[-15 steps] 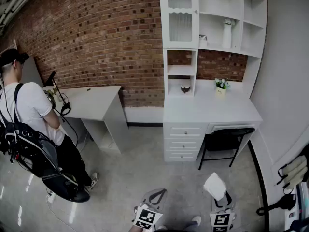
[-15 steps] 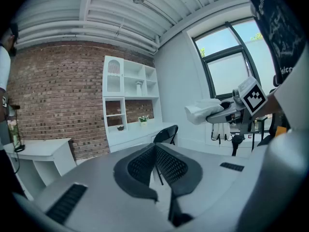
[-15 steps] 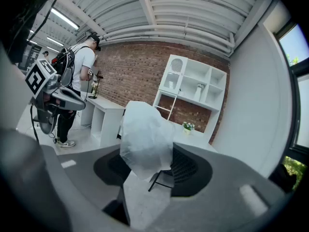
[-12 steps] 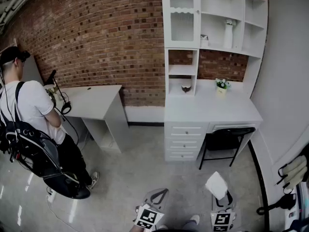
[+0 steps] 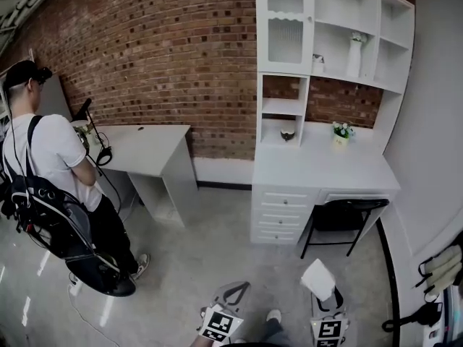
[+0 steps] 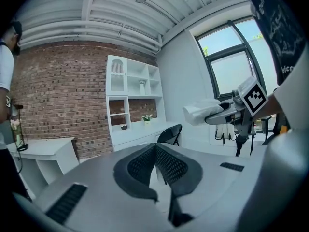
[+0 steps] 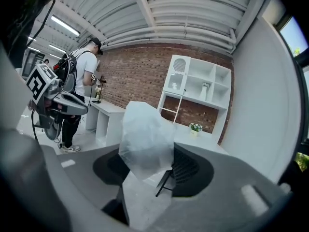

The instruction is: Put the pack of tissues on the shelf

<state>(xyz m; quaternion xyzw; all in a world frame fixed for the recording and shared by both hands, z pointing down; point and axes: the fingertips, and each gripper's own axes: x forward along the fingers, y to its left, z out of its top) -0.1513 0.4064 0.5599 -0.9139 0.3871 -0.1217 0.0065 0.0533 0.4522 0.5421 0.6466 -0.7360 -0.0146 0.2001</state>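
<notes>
Nearest us, we held the L gripper w/ jaws shut tip to tip, nothing btwn them. Just beside it, our R gripper was clamped on the pack of tissues, which stuck up past the jaws over the floor, well apart from the shelf unit. Further on, a black chair sat under the white desk. Potted flowers stood on the desk, a white vase in the shelves. Far left, a person w/ a backpack stood by a white table.

Head view looks steeply down; both gripper views face forward, sharing the shelf unit.
</notes>
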